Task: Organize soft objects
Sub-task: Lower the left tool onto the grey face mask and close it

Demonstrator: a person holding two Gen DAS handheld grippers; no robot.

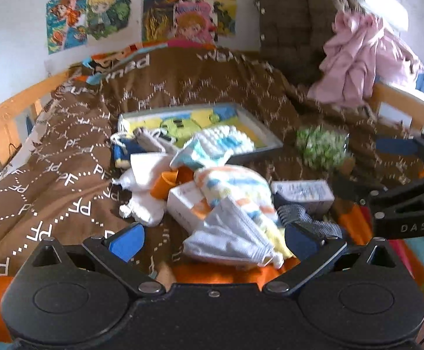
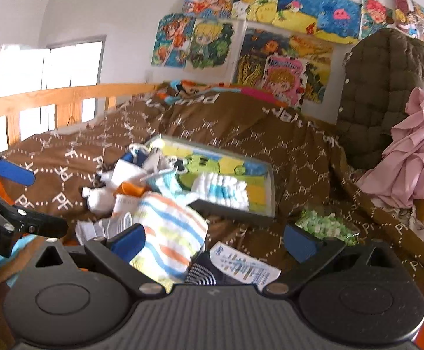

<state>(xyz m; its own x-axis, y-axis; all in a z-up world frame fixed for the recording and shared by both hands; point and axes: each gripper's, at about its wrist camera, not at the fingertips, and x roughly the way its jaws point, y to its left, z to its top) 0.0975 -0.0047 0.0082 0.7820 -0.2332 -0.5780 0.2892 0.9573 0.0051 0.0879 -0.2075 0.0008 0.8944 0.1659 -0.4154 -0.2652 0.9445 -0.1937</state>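
A pile of soft things lies on the brown "PF" duvet (image 1: 66,175). It includes a pastel-striped cloth (image 1: 235,186) (image 2: 171,233), white socks (image 1: 144,192), a pleated face mask (image 1: 229,239) and a dark patterned sock (image 1: 308,218). Behind the pile is a shallow grey tray (image 1: 258,148) (image 2: 235,217) with a striped knit piece (image 2: 223,191) draped over its front rim. My left gripper (image 1: 214,242) is open, with the mask lying between its fingers. My right gripper (image 2: 214,242) is open just over the striped cloth and a printed leaflet (image 2: 241,265).
A white box (image 1: 185,204), an orange cup (image 1: 168,180) and a grey box (image 1: 302,192) sit among the pile. A green-white bundle (image 1: 319,145) (image 2: 325,224) lies to the right. Pink clothing (image 1: 363,58) and a brown quilted jacket (image 1: 296,20) hang over the wooden rail (image 1: 410,102).
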